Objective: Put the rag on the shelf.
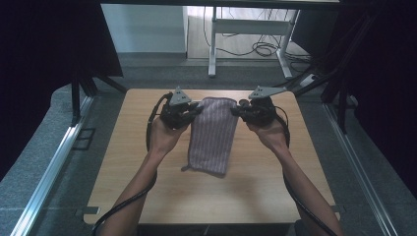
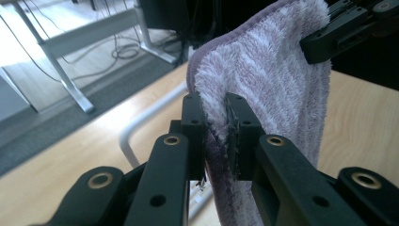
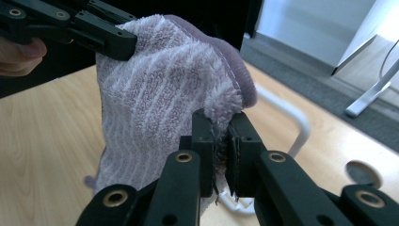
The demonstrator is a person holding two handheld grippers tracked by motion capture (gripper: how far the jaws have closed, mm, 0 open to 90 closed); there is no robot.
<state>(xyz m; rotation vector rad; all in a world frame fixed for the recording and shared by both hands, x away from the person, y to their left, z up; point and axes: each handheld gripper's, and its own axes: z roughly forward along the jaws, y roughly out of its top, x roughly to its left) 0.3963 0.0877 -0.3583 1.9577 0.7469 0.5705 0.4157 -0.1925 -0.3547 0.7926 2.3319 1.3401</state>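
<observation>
1. Hanging at frame centre above the light wooden table [image 1: 147,187]: striped lilac terry towel [image 1: 212,135].
2. Left claw [image 1: 196,109], right claw [image 1: 235,111]: each clamped tight on a top corner.
3. Advice: lift level, corners taut.

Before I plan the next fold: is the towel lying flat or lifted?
Lifted at one end: each hand-held gripper, left and right, pinches a top corner of the towel; its lower end reaches the table.

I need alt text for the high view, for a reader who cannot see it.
Two hand-held grippers, the left gripper and right gripper, each pinch a top corner of a striped purple towel, which hangs down toward a wooden table.
</observation>
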